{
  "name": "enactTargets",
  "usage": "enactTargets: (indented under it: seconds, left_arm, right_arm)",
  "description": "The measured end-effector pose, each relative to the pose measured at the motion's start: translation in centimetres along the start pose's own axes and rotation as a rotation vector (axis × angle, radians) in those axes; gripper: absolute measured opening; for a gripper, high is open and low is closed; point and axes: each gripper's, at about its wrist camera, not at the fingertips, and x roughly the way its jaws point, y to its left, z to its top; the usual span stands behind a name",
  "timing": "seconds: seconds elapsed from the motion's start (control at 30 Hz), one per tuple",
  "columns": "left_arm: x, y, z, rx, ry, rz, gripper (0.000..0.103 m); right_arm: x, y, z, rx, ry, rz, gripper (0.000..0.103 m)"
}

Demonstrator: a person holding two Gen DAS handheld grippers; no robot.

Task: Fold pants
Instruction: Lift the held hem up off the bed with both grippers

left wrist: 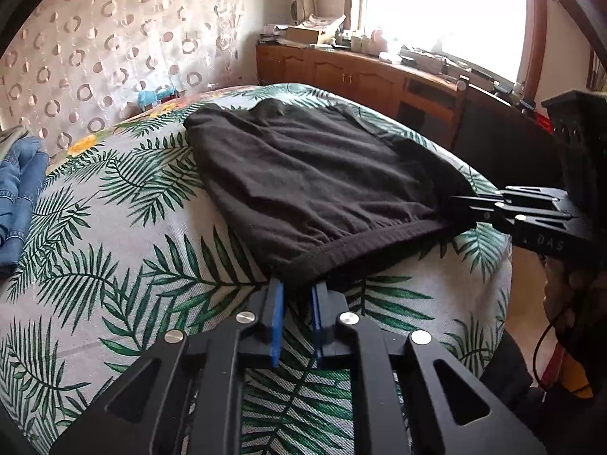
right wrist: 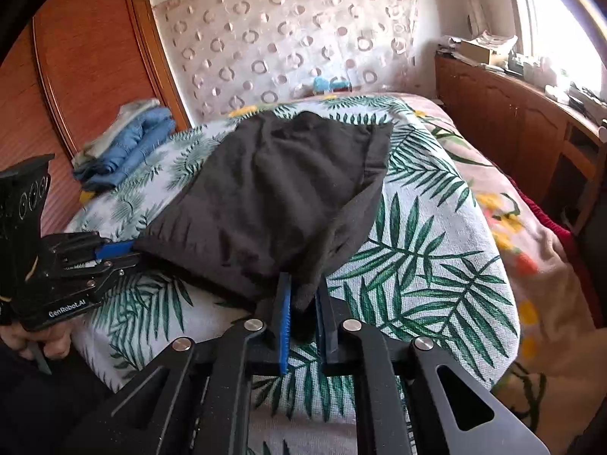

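Black pants [left wrist: 303, 167] lie spread on a bed with a palm-leaf cover [left wrist: 114, 227], waistband toward me. My left gripper [left wrist: 296, 290] is at the near waistband corner, its blue pads shut on the hem. In the left wrist view my right gripper [left wrist: 461, 206] comes in from the right and pinches the other waistband corner. The right wrist view shows the pants [right wrist: 265, 197] bunched up into my right gripper [right wrist: 303, 295], which is shut on a fold of black cloth. My left gripper [right wrist: 131, 252] grips the pants' left corner there, held by a hand [right wrist: 41, 341].
Folded blue jeans [left wrist: 19, 189] lie at the bed's left side, seen as a stack of blue jeans [right wrist: 129, 148] in the right wrist view. A wooden cabinet [left wrist: 341, 72] with clutter runs under the window. A wooden wardrobe [right wrist: 87, 57] stands behind the jeans.
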Motion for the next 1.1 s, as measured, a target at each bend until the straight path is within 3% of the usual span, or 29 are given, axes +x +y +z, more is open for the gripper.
enactTargets:
  seconds: [0.27, 0.67, 0.87, 1.1]
  left_arm:
    - [-3.5, 0.4, 1.6, -0.04, -0.1, -0.01, 0.008]
    - [-12.0, 1.1, 4.9, -0.032, -0.284, -0.008, 0.007]
    - [-17.1, 2.1, 7.1, -0.024, -0.394, 0.021, 0.007]
    - [-19.9, 3.7, 8.6, -0.021, -0.458, 0.074, 0.007]
  right_arm:
    - [-2.2, 1.4, 1.1, -0.038, -0.095, 0.011, 0.008]
    - [-8.6, 3.9, 4.0, -0.126, -0.261, 0.065, 0.008]
    - [-11.9, 6.4, 5.8, -0.199, -0.341, 0.102, 0.008]
    - [-13.5, 8.6, 7.6, -0.264, -0.4, 0.129, 0.008]
